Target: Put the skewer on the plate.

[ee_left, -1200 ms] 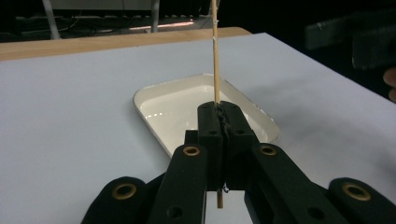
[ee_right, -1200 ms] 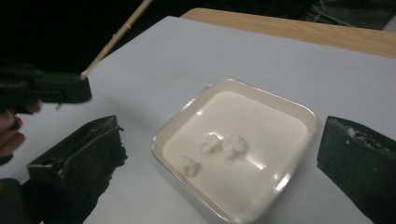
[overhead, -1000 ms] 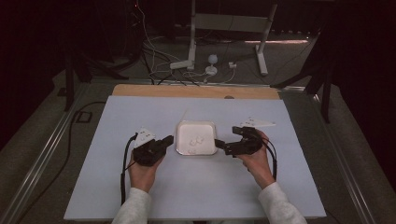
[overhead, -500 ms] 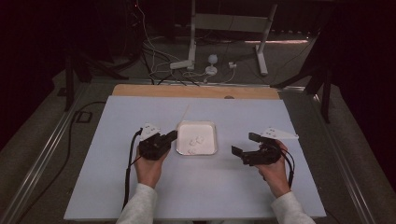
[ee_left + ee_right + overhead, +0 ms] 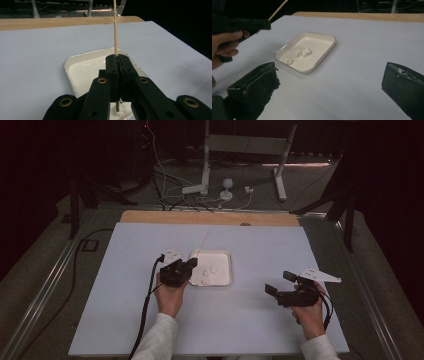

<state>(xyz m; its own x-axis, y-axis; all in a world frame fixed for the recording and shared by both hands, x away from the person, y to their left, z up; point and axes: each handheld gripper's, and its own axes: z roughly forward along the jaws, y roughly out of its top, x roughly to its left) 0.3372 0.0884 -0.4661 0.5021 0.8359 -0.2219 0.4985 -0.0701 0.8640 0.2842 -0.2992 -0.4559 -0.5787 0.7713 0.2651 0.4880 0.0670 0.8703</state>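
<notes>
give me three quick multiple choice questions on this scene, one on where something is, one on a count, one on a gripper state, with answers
1. Where is the wooden skewer?
A. flat on the table
B. clamped in the left gripper
C. in the right gripper

2. How many white lumps lie in the tray?
A. one
B. three
C. six

3. How do the right gripper jaws stand?
A. wide apart, nothing between them
B. shut on the tray
C. shut on a lump

Answers:
1 B, the left gripper view shows the skewer pinched between closed jaws.
2 B, the right gripper view shows three separate lumps.
3 A, bare table shows between its jaws.
</notes>
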